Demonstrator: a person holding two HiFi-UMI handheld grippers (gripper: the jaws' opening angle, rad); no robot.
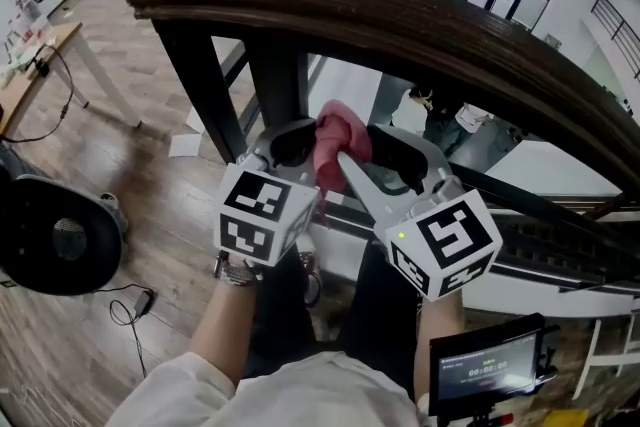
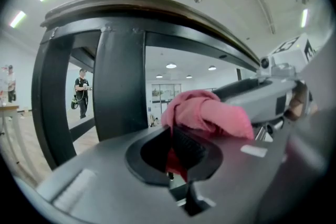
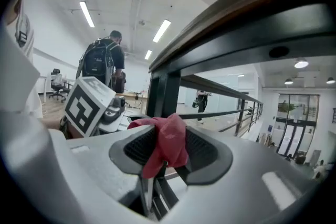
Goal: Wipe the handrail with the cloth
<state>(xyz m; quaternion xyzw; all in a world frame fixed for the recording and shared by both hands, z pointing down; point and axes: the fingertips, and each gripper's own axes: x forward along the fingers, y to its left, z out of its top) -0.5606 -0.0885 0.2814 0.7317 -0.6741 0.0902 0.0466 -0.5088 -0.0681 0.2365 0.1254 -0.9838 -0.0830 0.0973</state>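
Pre-wipe stage, by my judgement: my left gripper (image 1: 290, 145) and right gripper (image 1: 392, 160) both clamp the pink cloth (image 1: 338, 147) beneath the handrail (image 1: 400, 20), seemingly clear of it; next, lift cloth onto rail.

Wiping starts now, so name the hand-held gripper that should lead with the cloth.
Right. The right hand-held gripper is shut on the cloth just below the handrail; whether the left hand-held gripper grips it is unclear.

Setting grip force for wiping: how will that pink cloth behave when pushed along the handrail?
Probably floppy: the cloth bunches and droops from the right gripper. Likely light: the left gripper pinches only a fold. It might bunch against the handrail rather than slide.
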